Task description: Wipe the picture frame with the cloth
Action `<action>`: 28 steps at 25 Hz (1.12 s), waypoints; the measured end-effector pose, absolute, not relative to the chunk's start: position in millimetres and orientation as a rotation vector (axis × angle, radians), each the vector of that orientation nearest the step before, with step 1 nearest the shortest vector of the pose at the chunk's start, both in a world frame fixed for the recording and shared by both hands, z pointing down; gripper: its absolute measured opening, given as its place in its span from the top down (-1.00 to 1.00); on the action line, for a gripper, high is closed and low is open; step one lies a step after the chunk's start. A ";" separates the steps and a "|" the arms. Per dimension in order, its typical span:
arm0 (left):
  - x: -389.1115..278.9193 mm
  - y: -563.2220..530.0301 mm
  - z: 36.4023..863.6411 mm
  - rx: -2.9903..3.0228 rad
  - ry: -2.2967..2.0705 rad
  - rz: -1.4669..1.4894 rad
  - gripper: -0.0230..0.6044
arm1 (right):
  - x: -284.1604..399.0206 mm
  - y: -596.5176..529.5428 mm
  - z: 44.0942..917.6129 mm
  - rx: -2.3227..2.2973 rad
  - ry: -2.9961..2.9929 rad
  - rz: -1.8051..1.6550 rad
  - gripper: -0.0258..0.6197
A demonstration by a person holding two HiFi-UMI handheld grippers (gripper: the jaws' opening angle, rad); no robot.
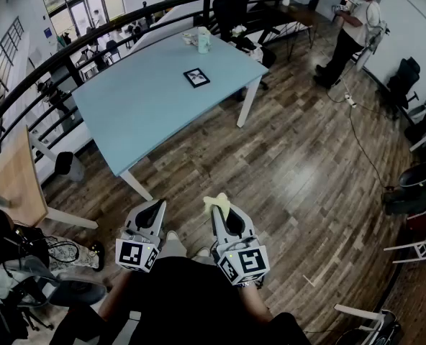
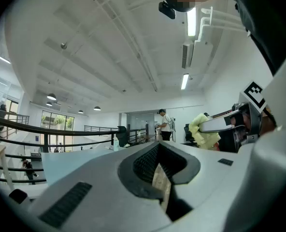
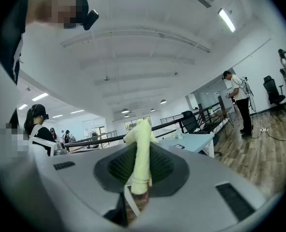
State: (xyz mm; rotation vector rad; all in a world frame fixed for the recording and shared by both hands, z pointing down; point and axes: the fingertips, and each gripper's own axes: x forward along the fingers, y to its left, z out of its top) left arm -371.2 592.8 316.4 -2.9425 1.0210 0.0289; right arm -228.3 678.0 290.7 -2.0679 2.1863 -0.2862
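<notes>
You hold both grippers low at 6 o'clock in the head view, close to your body, side by side but not touching. Your left gripper (image 1: 156,208) points toward 1 o'clock, jaws together and empty. Your right gripper (image 1: 219,214) points toward 11 o'clock, jaws pinched on the cloth (image 3: 139,153), which sticks out past the tips.

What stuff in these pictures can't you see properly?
- The picture inside the picture frame: too small to make out in the head view.
- The whole cloth: in the right gripper view its lower end is pinched inside the right gripper, so its size stays hidden.
- The pale things at the far end of the table: too small to name in the head view.
</notes>
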 end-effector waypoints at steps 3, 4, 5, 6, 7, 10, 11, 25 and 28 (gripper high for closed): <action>-369.4 595.2 309.4 -2.948 1.026 0.022 0.94 | -228.5 679.2 286.3 -2.063 2.192 -0.282 0.74; -368.5 595.6 308.1 -2.948 1.025 0.022 0.94 | -228.5 678.8 285.7 -2.060 2.194 -0.280 0.74; -367.4 595.7 307.5 -2.948 1.023 0.021 0.94 | -228.5 678.0 285.5 -2.056 2.197 -0.278 0.74; -366.1 595.7 307.5 -2.948 1.022 0.020 0.94 | -228.2 677.1 285.4 -2.053 2.201 -0.277 0.74; -365.0 595.7 308.0 -2.948 1.022 0.019 0.94 | -227.8 676.4 285.6 -2.051 2.205 -0.275 0.74; -364.1 595.1 311.7 -2.949 1.026 0.026 0.94 | -227.7 675.0 285.1 -2.047 2.217 -0.271 0.74; -364.3 594.5 312.4 -2.950 1.028 0.031 0.94 | -227.9 674.8 284.5 -2.045 2.220 -0.271 0.74; -347.5 603.1 311.6 -2.963 0.992 0.029 0.94 | -211.5 689.4 284.0 -2.074 2.164 -0.283 0.74; -339.5 605.7 312.2 -2.971 0.976 0.026 0.94 | -202.7 692.4 281.3 -2.090 2.145 -0.270 0.74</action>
